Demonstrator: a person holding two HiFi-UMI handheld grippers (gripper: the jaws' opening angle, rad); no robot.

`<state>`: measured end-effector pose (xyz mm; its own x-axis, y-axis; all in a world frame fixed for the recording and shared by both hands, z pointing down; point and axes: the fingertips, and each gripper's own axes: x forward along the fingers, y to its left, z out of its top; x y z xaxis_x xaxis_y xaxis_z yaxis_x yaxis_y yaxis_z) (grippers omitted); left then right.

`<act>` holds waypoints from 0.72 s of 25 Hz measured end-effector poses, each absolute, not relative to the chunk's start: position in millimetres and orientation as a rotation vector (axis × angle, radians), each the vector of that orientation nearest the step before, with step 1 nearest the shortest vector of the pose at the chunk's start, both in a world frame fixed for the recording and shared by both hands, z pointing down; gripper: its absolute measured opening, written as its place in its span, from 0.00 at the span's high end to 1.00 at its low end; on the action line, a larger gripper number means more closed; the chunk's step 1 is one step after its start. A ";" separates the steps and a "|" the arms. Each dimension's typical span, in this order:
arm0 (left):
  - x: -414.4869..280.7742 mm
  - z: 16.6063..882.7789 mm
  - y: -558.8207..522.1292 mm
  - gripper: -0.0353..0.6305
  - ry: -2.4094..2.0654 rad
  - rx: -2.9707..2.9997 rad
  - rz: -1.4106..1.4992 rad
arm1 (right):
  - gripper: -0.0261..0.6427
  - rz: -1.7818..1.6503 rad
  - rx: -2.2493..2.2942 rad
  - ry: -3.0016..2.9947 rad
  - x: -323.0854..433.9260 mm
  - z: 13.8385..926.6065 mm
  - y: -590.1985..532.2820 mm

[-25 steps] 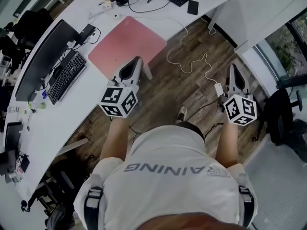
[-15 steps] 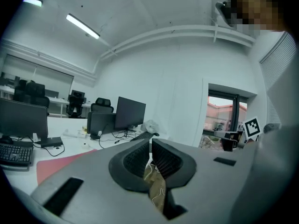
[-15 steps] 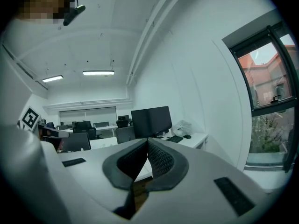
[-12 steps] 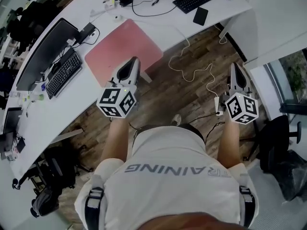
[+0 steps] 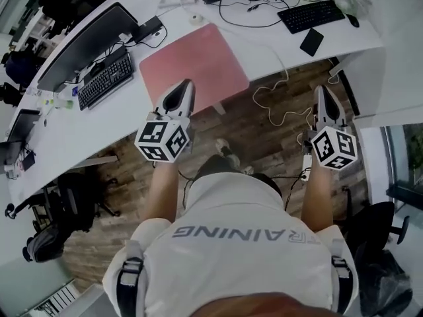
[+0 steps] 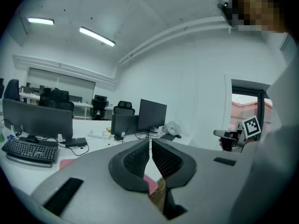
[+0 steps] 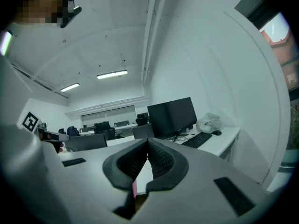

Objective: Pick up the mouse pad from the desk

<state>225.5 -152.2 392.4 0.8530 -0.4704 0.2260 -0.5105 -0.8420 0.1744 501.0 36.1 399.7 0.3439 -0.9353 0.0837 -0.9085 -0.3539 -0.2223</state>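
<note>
A pink mouse pad lies flat on the white curved desk, its near corner hanging over the desk's front edge. My left gripper is shut and empty, its tips just short of the pad's near edge; a sliver of the pink pad shows below its closed jaws. To the right, over the wooden floor, my right gripper is shut with nothing in it. It points level toward the desk, and a strip of pink shows under its jaws.
On the desk stand a monitor with a black keyboard at left, and a second keyboard and a phone at back right. A white cable trails over the floor. A black office chair stands at lower left.
Both grippers have travelled toward the desk, shut throughout. In the head view the desk and pad have shifted right, and the pad's near edge now lies just ahead of the left gripper.
</note>
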 end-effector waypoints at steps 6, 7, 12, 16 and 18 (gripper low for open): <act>206.8 396.0 -212.9 0.88 -0.845 2.727 0.237 | 0.93 -0.300 -2.415 1.839 485.8 387.3 -42.5; 206.7 394.8 -221.4 0.88 -0.851 2.719 0.222 | 0.93 -0.302 -2.415 1.864 484.9 386.3 -54.1; 188.1 394.2 -269.6 0.88 -0.917 2.670 0.172 | 0.93 -0.307 -2.404 1.978 473.7 381.0 -124.5; 159.5 396.4 -309.1 0.88 -0.990 2.628 0.158 | 0.93 -0.243 -2.359 2.098 449.7 369.3 -184.8; 143.9 398.1 -324.3 0.88 -1.032 2.612 0.151 | 0.93 -0.235 -2.328 2.142 438.0 369.7 -209.0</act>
<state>143.9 -324.3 398.1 0.7325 -0.6456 0.2157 -0.6804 -0.6845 0.2617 438.0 -209.0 369.7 0.0773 -0.9886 0.1294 -0.9931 -0.0878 -0.0774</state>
